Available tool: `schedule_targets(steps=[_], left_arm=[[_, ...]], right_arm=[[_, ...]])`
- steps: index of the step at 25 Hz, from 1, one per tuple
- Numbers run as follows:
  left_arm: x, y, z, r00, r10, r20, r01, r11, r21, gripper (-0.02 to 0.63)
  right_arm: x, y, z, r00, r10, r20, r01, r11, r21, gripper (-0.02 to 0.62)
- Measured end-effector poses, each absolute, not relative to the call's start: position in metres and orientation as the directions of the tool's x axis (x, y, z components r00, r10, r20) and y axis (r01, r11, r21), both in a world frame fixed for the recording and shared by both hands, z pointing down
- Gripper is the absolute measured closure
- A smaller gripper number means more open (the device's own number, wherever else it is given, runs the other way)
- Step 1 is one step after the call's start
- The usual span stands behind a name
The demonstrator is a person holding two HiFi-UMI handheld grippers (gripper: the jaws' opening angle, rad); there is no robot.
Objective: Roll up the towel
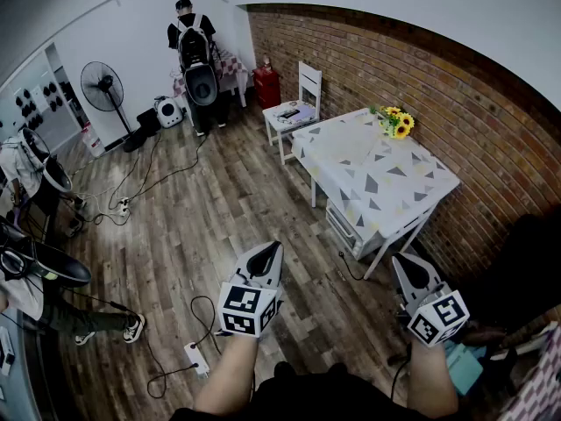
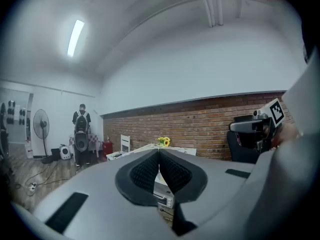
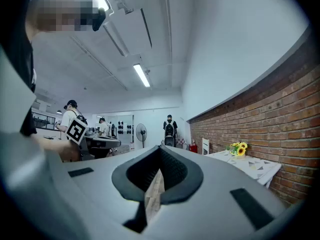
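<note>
No towel shows in any view. In the head view my left gripper (image 1: 274, 246) and my right gripper (image 1: 397, 257) are held level over the wood floor, short of the table (image 1: 386, 178). Each is shut, jaws together, with nothing between them. The left gripper view has its closed jaws (image 2: 159, 151) facing the table (image 2: 175, 150), which is far off, and my right gripper (image 2: 260, 126) shows at the right. In the right gripper view the closed jaws (image 3: 160, 148) point down the room, with the left gripper's marker cube (image 3: 76, 130) at the left.
The table carries a triangle-patterned cloth and sunflowers (image 1: 396, 123), with a small oven (image 1: 346, 226) beneath it. A white chair (image 1: 298, 103) stands behind it by the brick wall. Cables and a power strip (image 1: 196, 358) lie on the floor. A person with a backpack (image 1: 195, 51) and a fan (image 1: 103, 86) stand far back.
</note>
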State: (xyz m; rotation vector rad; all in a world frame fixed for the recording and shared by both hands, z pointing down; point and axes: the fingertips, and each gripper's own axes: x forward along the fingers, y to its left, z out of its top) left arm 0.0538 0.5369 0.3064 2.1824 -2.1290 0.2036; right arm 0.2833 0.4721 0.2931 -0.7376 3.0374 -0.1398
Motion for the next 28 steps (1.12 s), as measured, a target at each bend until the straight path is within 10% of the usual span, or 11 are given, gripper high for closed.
schedule_targets(steps=[28], left_arm=[[-0.035,0.536,0.361,0.097,-0.97,0.224,-0.995,-0.09,0.042,0.586]], right_arm=[[0.196,0.478,0.326,-0.876,-0.479,0.059,-0.483,0.866,-0.131,0.561]])
